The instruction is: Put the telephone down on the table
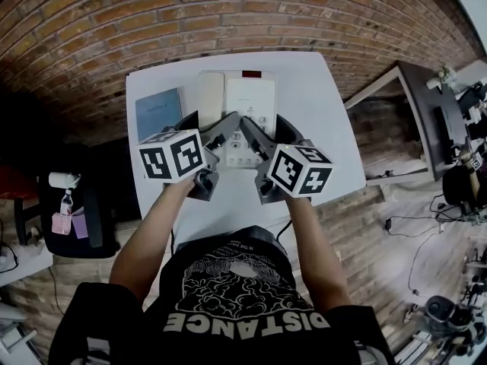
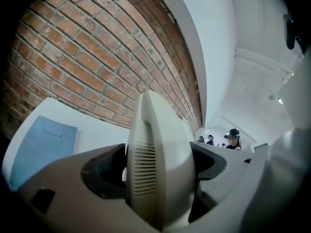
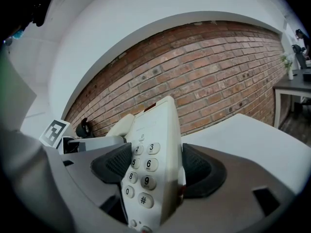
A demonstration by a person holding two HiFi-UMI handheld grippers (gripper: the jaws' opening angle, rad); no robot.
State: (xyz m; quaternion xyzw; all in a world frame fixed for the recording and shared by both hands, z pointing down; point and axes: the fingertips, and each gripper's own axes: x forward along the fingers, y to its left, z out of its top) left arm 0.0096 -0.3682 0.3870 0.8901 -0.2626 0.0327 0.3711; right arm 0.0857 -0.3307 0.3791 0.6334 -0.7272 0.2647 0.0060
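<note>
Blue notebook [image 1: 158, 112] is lying flat on the left part of the white table [image 1: 327, 112], just beside the telephone [image 1: 249, 101] and apart from it. Left gripper [image 1: 211, 125] is reaching in from the near side, its marker cube [image 1: 171, 156] facing up. Its own view shows the jaws closing on the cream left side of the telephone, where a slotted grille is showing, with both dark pads pressing the plastic. Handset [image 1: 211, 96] is sitting along the phone's left side. The telephone is staying over the middle of the table, toward the brick wall [image 1: 228, 14]; whether its base is touching the tabletop cannot be told. Right gripper [image 1: 266, 133] is coming in at the phone's near right, its jaws clamping the keypad side: number keys are facing the left pad and the phone's right edge is pressing the right pad.
</note>
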